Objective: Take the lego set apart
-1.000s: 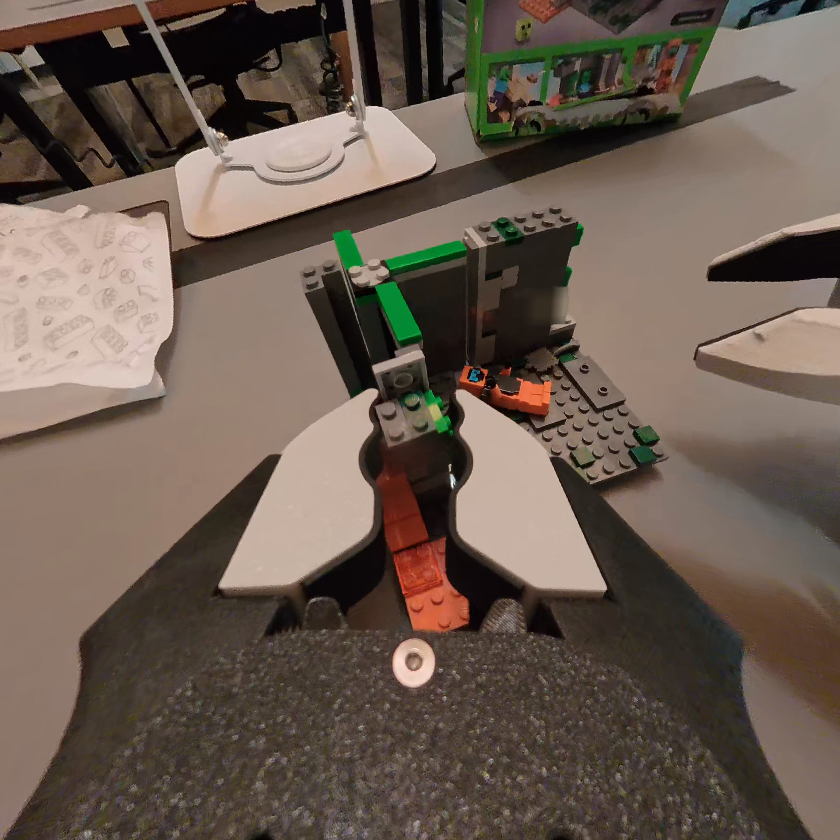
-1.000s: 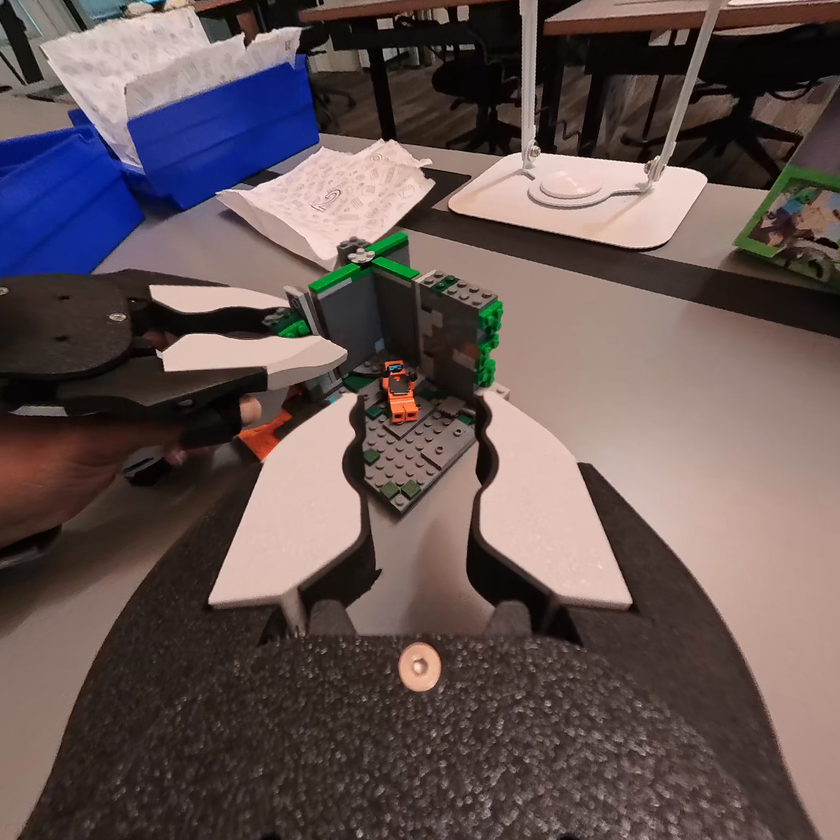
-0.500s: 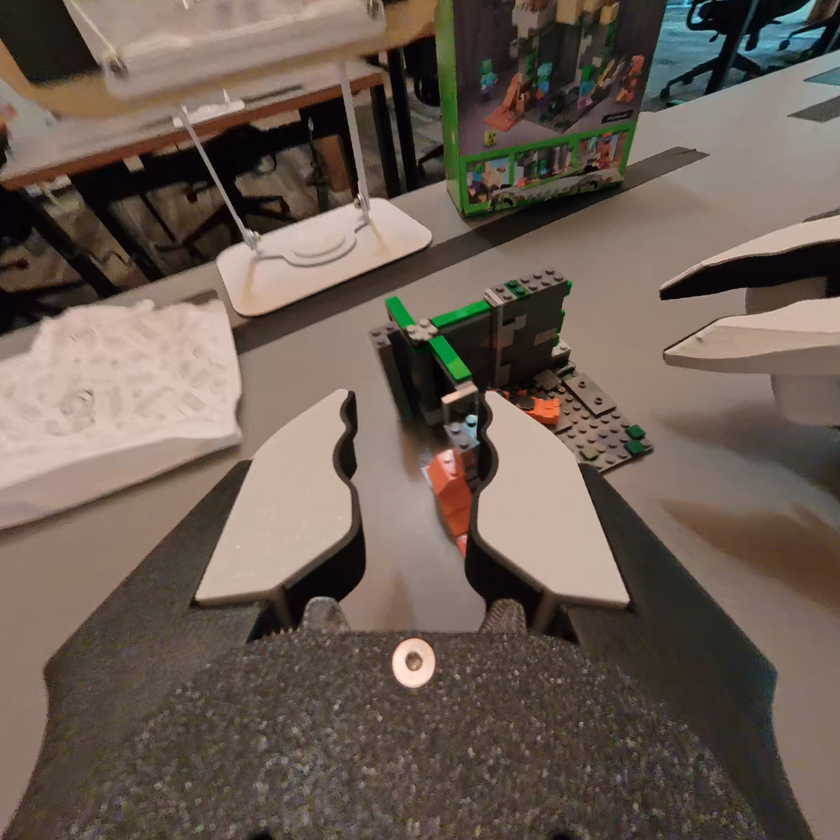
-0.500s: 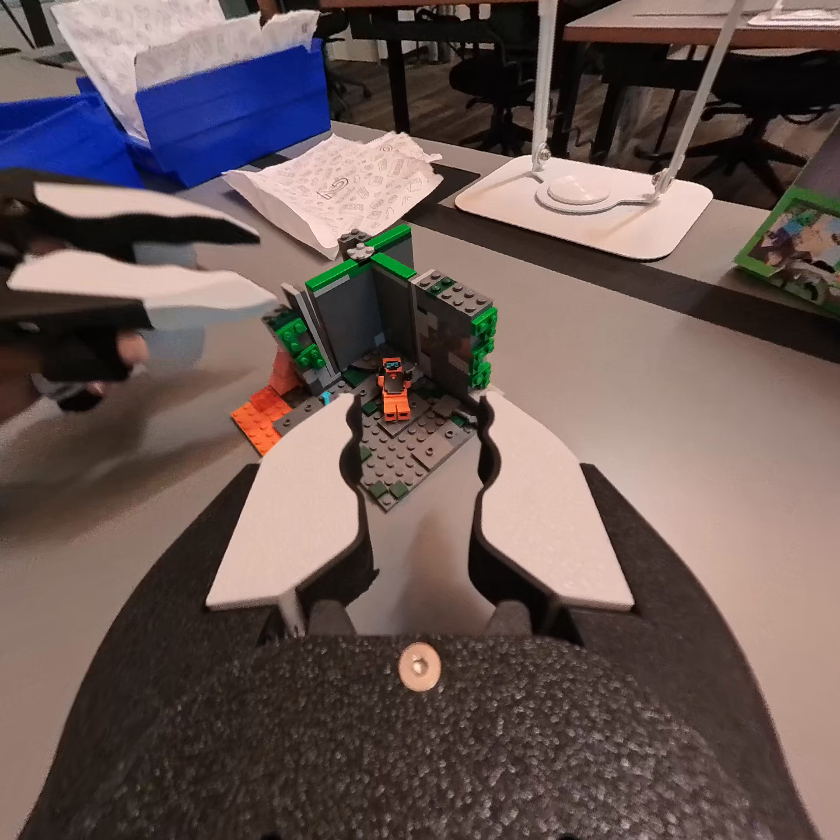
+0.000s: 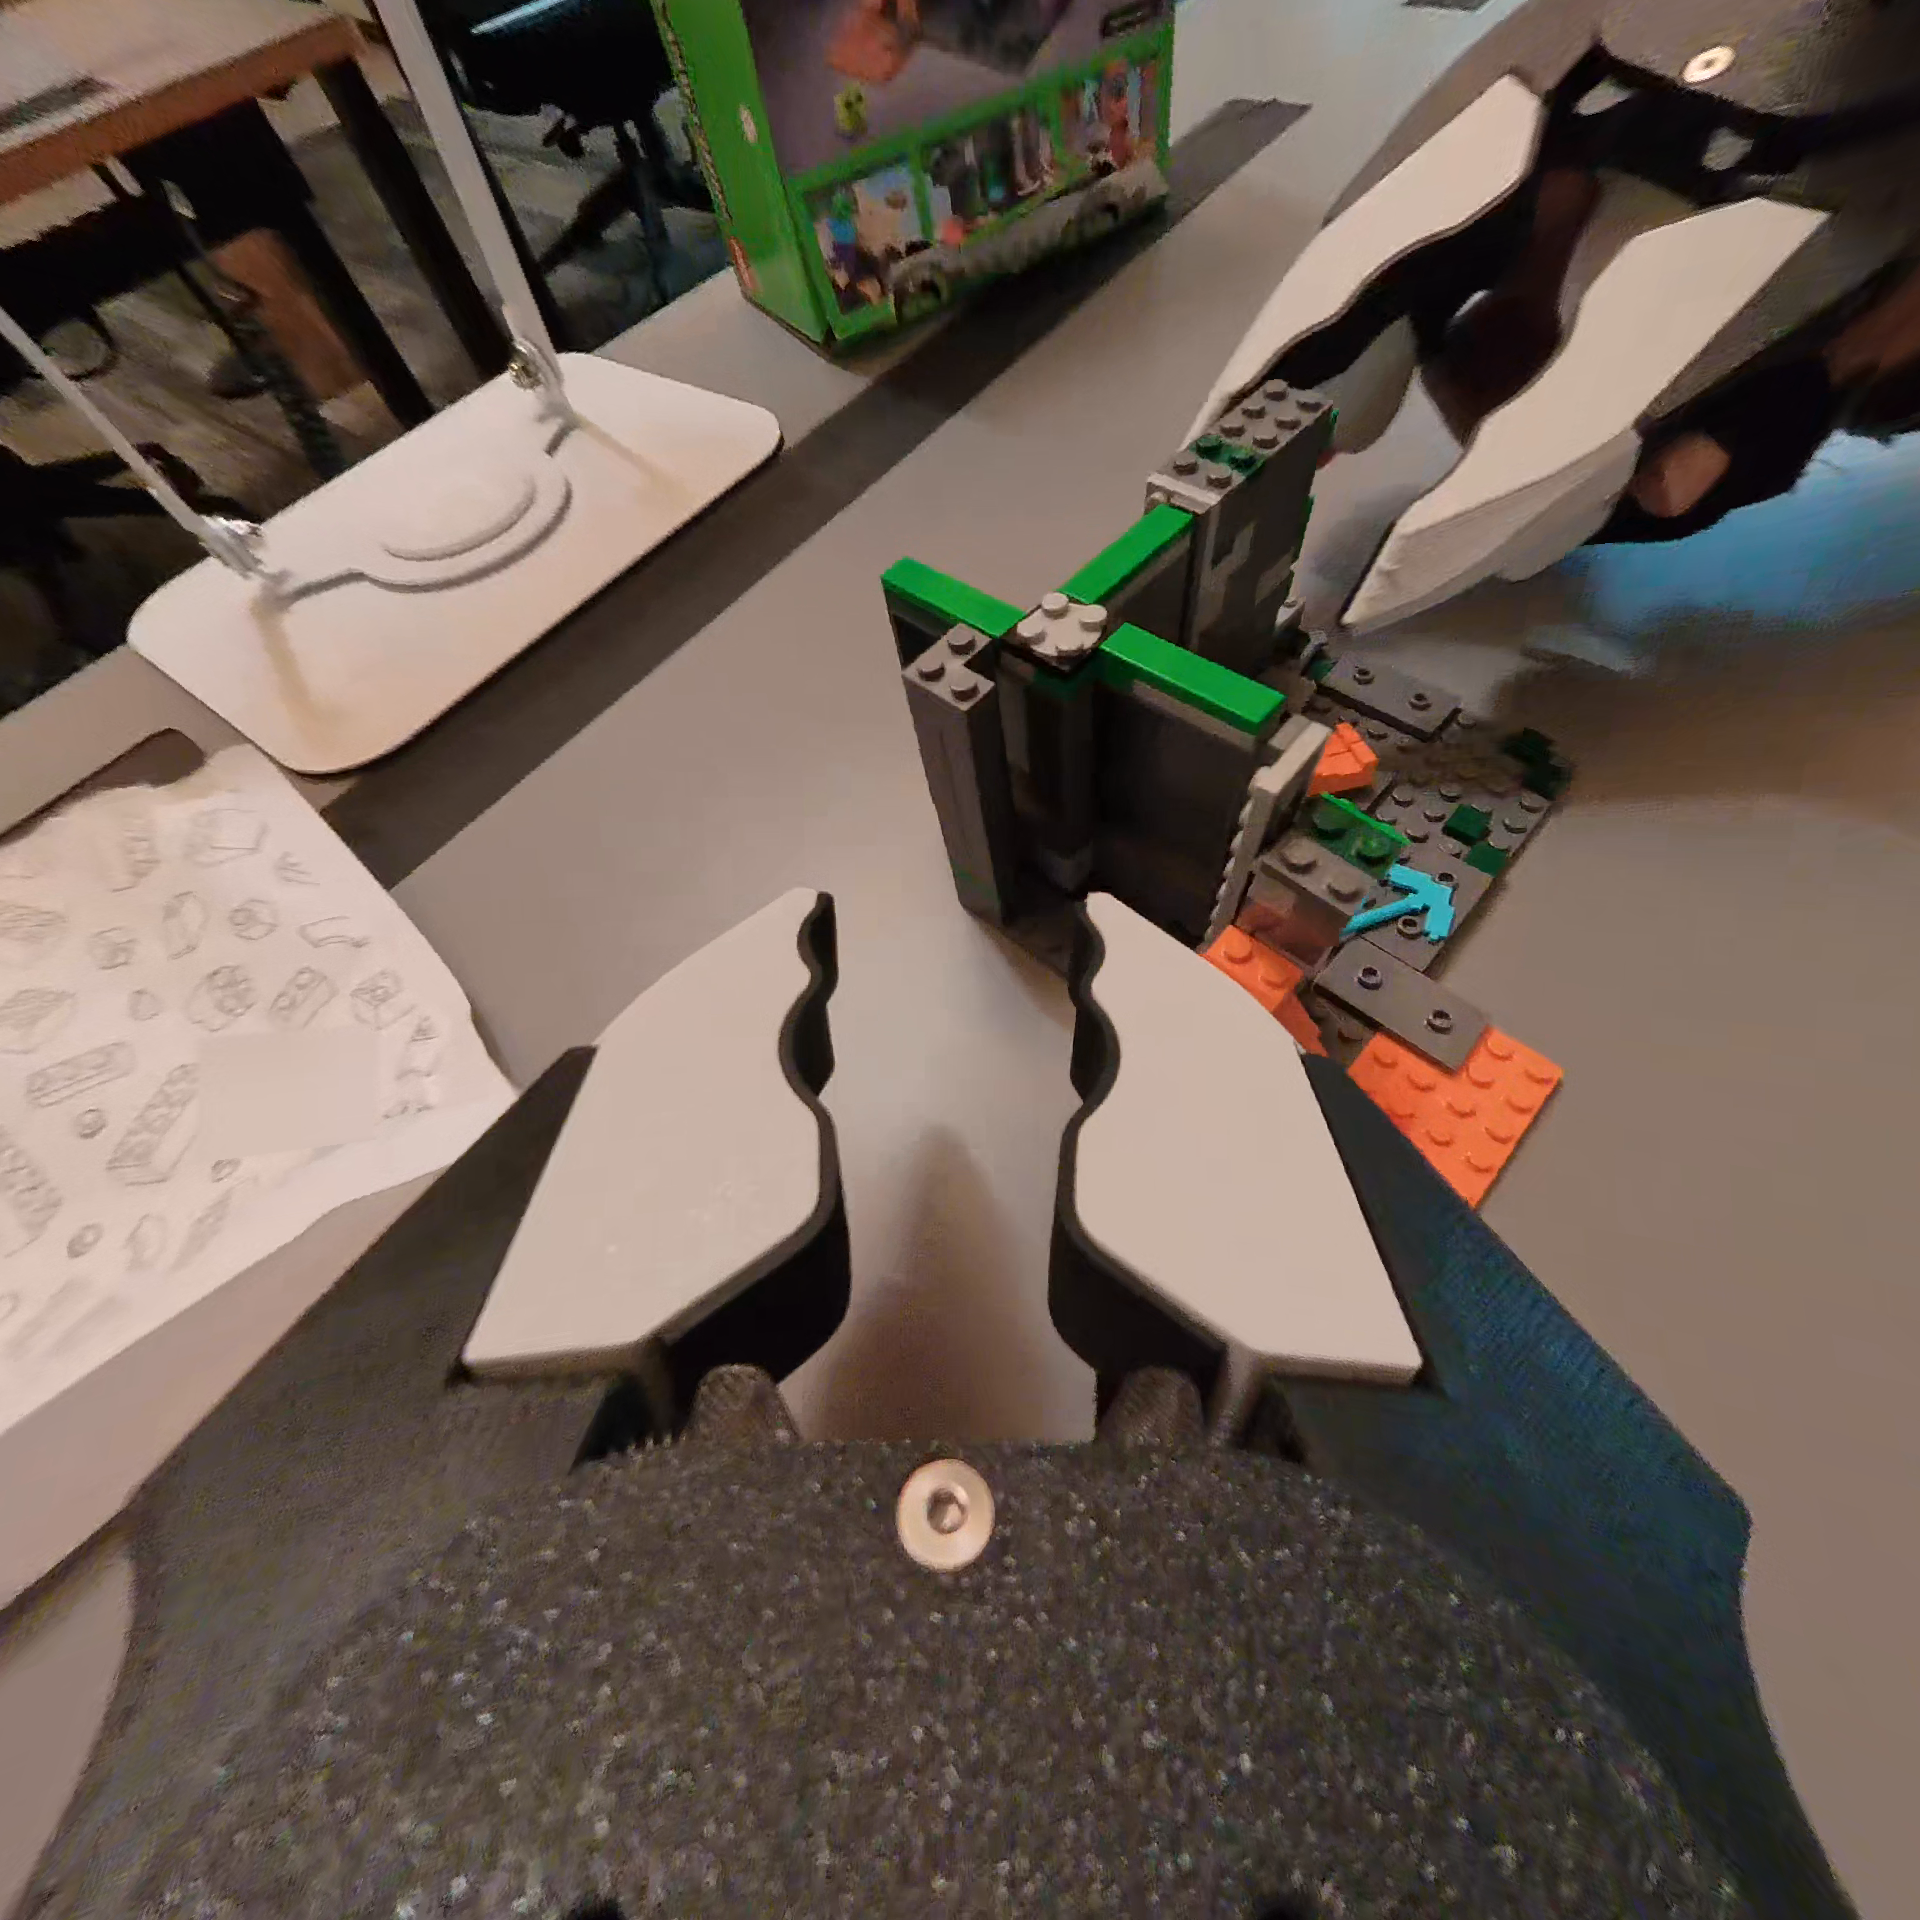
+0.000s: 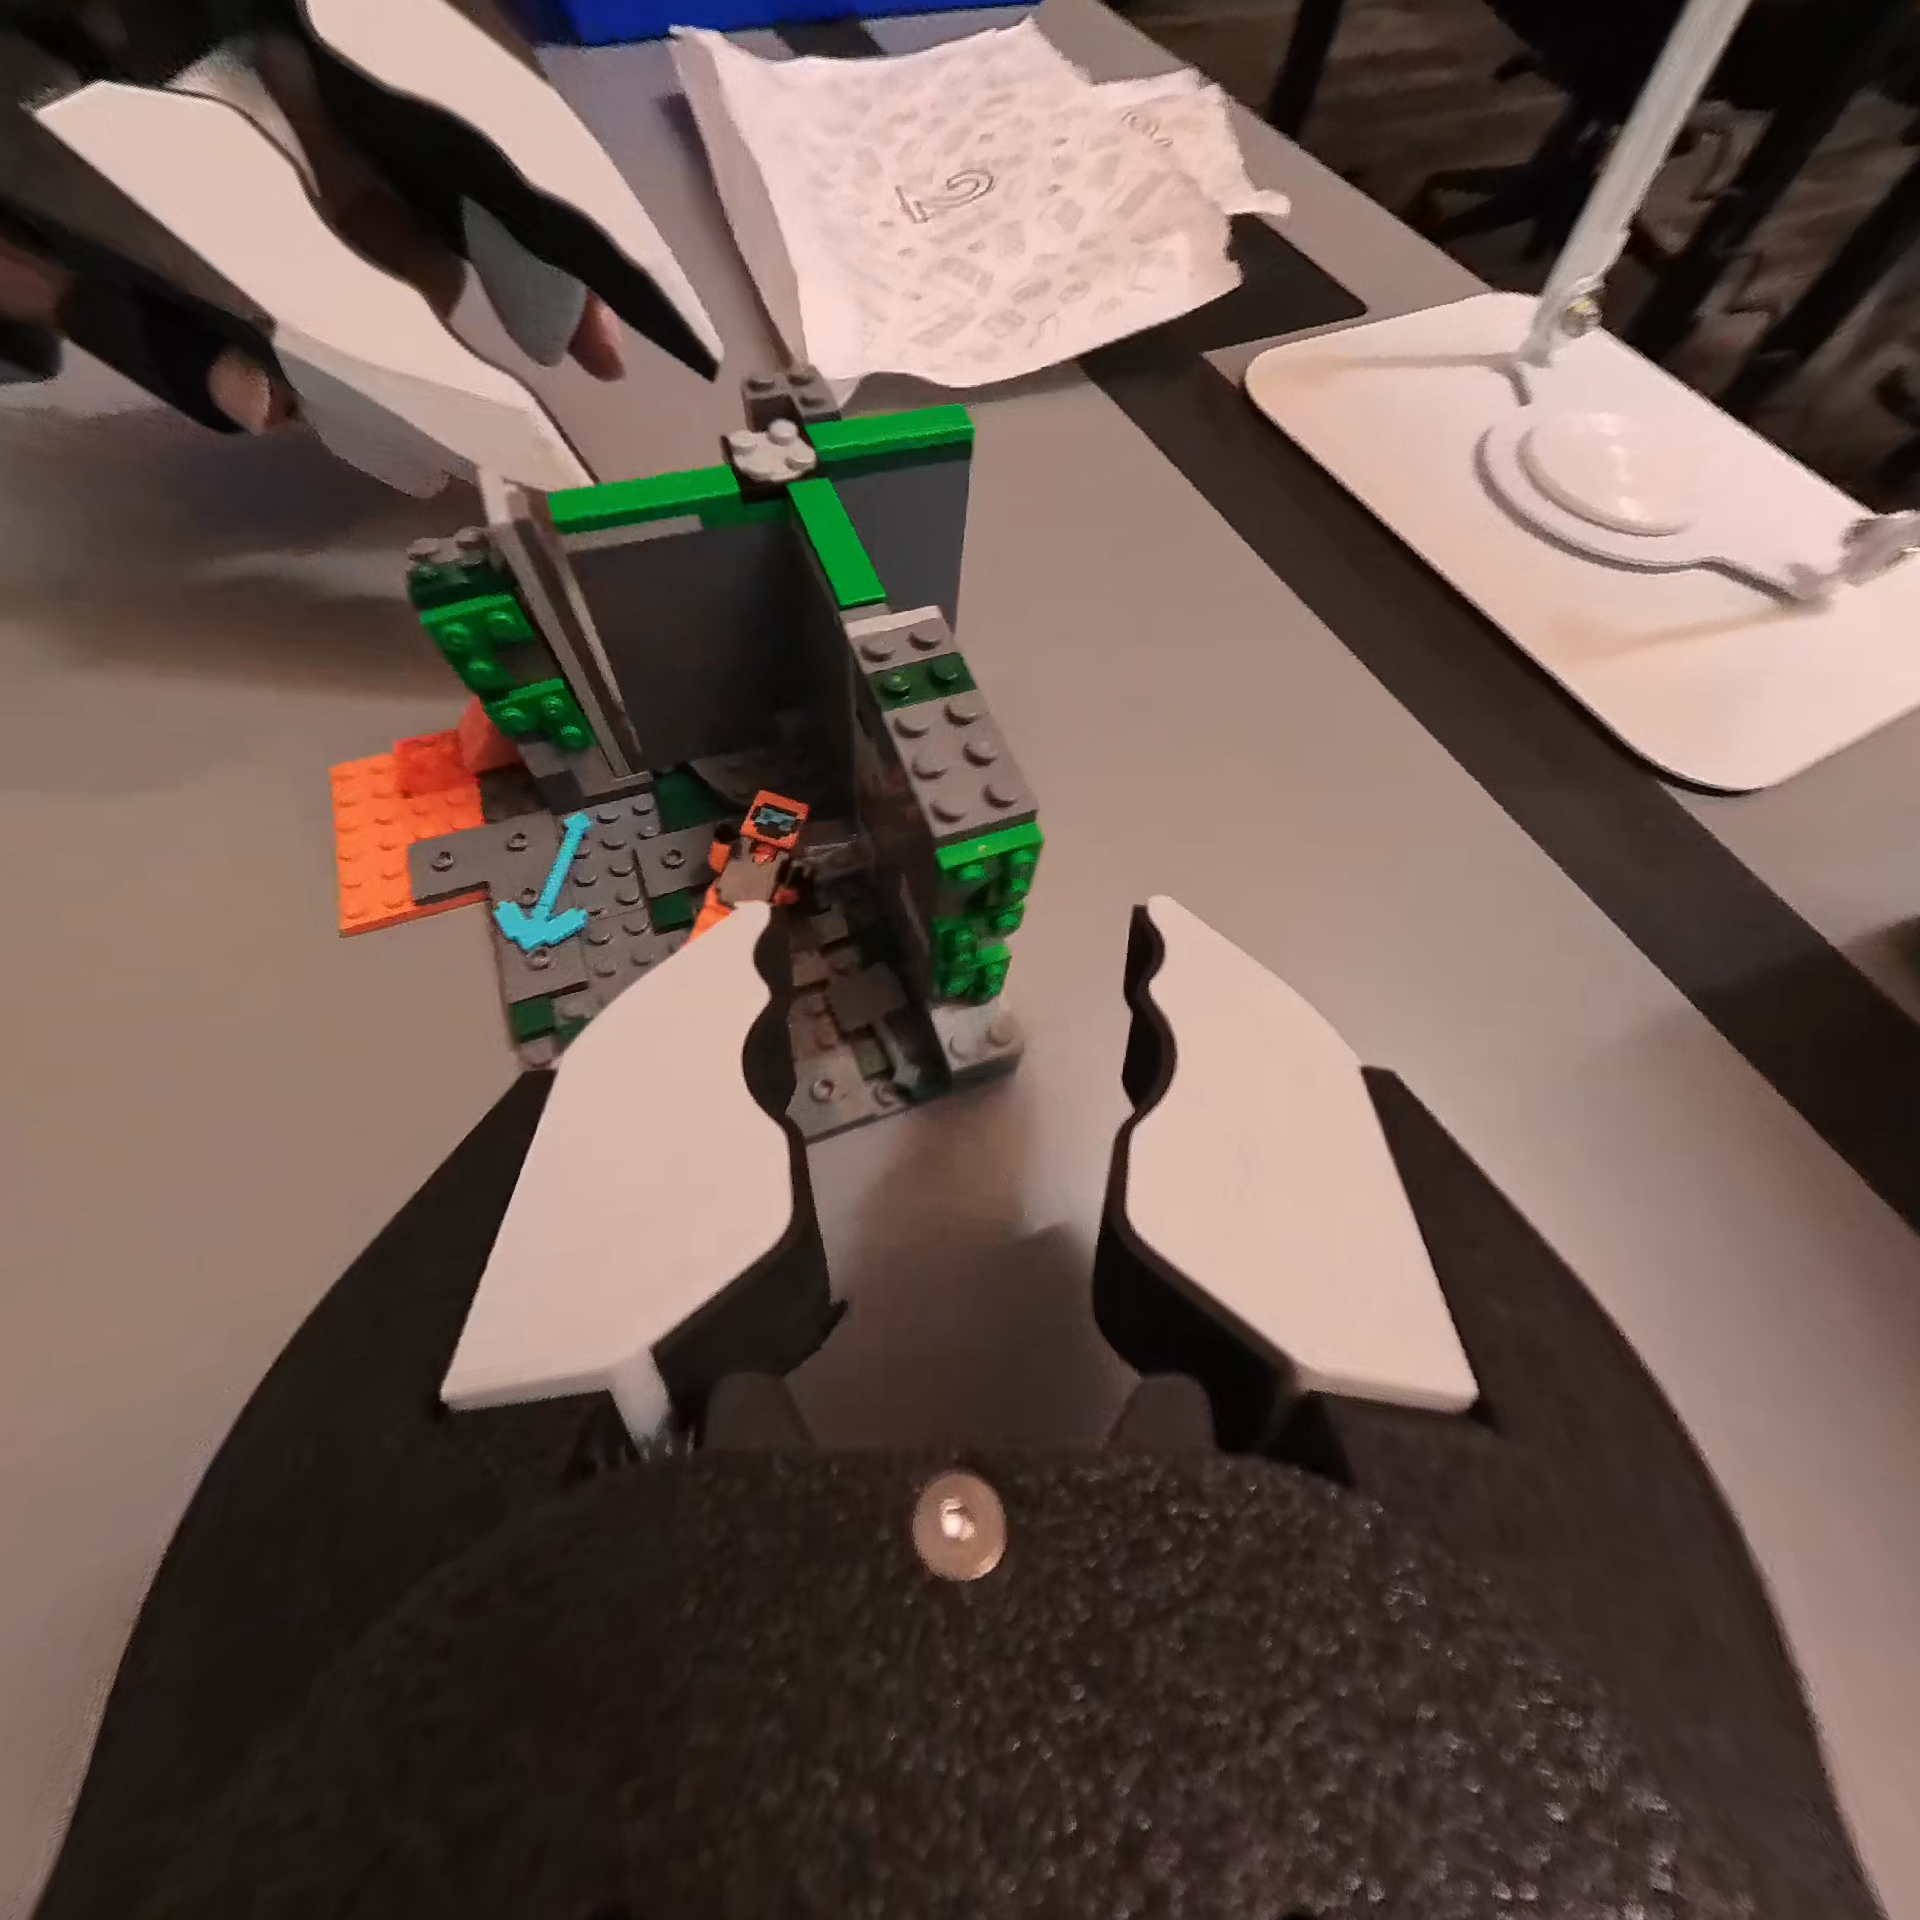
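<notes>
left wrist view, left claw (image 5: 951, 914) wide and empty beside lego set (image 5: 1132, 727), right claw (image 6: 951, 914) wide, empty

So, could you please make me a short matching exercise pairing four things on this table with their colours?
Things:
1. pickaxe
2. flat plate at the set's edge
3. lamp base
4. box

Colours:
A. white
B. green
C. light blue
D. orange

Pairs: 1-C, 2-D, 3-A, 4-B
</notes>
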`<state>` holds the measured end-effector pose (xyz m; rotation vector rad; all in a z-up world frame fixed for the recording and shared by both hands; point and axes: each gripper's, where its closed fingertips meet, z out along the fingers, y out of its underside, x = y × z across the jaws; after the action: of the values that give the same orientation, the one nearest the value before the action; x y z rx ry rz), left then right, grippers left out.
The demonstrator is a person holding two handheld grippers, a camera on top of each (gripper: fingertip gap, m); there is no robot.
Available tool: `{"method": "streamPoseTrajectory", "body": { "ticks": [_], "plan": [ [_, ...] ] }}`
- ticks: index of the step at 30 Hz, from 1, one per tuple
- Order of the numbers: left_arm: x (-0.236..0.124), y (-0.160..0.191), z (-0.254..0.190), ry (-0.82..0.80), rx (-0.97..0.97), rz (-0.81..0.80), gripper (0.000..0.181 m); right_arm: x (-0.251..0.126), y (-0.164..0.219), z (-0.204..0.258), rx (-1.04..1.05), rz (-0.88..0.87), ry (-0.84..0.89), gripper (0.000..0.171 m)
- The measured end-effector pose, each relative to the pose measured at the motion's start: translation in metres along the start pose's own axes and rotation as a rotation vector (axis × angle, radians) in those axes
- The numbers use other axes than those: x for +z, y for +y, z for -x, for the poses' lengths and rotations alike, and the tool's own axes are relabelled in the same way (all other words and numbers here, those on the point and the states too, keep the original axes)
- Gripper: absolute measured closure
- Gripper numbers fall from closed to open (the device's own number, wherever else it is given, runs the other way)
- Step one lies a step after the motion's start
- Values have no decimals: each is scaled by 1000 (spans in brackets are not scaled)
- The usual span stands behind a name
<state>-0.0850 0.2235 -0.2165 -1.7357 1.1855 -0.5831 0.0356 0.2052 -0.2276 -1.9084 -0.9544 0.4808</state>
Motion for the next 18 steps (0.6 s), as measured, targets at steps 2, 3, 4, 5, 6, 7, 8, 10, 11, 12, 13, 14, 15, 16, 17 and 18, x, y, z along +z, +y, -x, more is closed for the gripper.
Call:
{"method": "streamPoseTrajectory", "body": {
  "ticks": [2,3,4,5,6,7,8,10,11,12,13,14,15,16,17,18],
  "plan": [
    [4,0,0,9,-5,4,140,8,-3,-1,-17,-9,-54,112],
    [4,-1,-1,5,-2,0,140,11,-5,1,-34,-14,-88,119],
    [5,-1,-2,4,3,-5,142,12,-7,3,-55,-20,-123,133],
    [5,1,-4,7,9,-2,143,13,-9,5,-78,-20,-158,150],
    [5,4,-6,7,19,9,144,13,-9,7,-96,-13,-200,151],
    [6,7,-6,4,29,22,145,13,-8,8,-100,-2,-248,153],
    [6,11,-7,0,41,38,145,13,-8,7,-102,10,-286,153],
    [6,16,-10,0,68,53,146,13,-9,1,-125,29,-331,153],
    [7,16,-12,6,70,51,147,14,-10,-3,-129,37,-353,154],
    [7,15,-14,13,66,45,147,15,-11,-7,-134,45,-368,154],
    [6,12,-16,19,61,37,148,17,-12,-12,-139,52,-372,153],
    [6,10,-17,22,57,28,148,20,-11,-16,-141,57,-366,153],
    [6,7,-18,25,54,19,149,23,-11,-21,-140,56,-355,153],
    [6,4,-20,28,54,11,149,25,-12,-25,-133,48,-342,153],
    [7,2,-22,35,53,3,150,27,-13,-29,-127,41,-330,153],
    [7,0,-24,43,48,-5,150,29,-14,-31,-126,35,-317,153]
  ]
}}
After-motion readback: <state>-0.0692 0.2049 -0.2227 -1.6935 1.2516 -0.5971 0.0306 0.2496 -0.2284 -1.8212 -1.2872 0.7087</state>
